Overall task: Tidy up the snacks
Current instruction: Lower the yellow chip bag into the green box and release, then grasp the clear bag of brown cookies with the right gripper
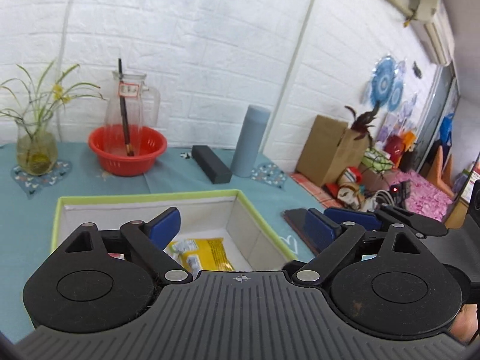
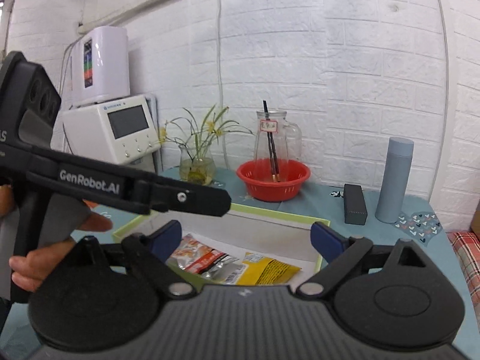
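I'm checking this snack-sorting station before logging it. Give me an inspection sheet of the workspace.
Surface: table under a teal cloth, heart-print mats on it.
Job's things: green-rimmed box holds a yellow packet and a red-orange packet, lying flat and overlapping.
Clutter: red basket, glass jug behind it, plant vase, blue-grey bottle, dark case, phone beside the box.
Grippers: left gripper and right gripper both open, nothing between the pads, above the box.
Cables: white leads beyond the table's right end.
Surroundings: white brick wall, white appliances, cardboard boxes.
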A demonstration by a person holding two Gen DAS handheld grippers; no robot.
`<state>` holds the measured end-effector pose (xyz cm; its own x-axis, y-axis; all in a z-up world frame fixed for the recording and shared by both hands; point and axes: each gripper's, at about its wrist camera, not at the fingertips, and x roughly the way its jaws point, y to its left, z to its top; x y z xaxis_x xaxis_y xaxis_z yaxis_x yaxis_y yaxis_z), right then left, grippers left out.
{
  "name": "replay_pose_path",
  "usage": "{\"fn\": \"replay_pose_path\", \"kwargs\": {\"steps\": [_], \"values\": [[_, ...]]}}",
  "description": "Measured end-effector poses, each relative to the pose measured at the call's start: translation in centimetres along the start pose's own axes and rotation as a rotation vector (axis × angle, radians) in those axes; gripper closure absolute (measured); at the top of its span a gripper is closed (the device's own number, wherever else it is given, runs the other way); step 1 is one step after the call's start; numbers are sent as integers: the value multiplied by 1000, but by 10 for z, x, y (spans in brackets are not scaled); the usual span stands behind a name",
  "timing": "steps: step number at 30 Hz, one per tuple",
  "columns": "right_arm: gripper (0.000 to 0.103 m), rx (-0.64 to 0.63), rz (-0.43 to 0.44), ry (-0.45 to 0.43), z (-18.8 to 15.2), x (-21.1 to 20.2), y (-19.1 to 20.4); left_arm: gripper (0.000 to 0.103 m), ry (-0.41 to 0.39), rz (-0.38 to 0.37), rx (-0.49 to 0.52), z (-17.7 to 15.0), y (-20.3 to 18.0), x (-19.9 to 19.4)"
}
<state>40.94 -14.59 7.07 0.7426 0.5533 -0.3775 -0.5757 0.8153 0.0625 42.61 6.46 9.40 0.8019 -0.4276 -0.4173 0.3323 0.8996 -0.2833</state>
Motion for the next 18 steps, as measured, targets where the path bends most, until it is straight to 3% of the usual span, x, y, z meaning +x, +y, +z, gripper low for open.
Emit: {"fn": "replay_pose_path", "kwargs": {"steps": [6,12,14,18], "values": [[5,72,34,49,-58,-43,38,19,18,34,-81,-64,9,-56],[2,177,40,81,-112,-75,75,20,59,104,-271,-136,39,-94],[2,172,53,98,-115,-74,84,20,60,97,-312,-145,46,-99],[2,80,41,92,-95,-51,94,20,87,51,-327,-126,57,-86]]}}
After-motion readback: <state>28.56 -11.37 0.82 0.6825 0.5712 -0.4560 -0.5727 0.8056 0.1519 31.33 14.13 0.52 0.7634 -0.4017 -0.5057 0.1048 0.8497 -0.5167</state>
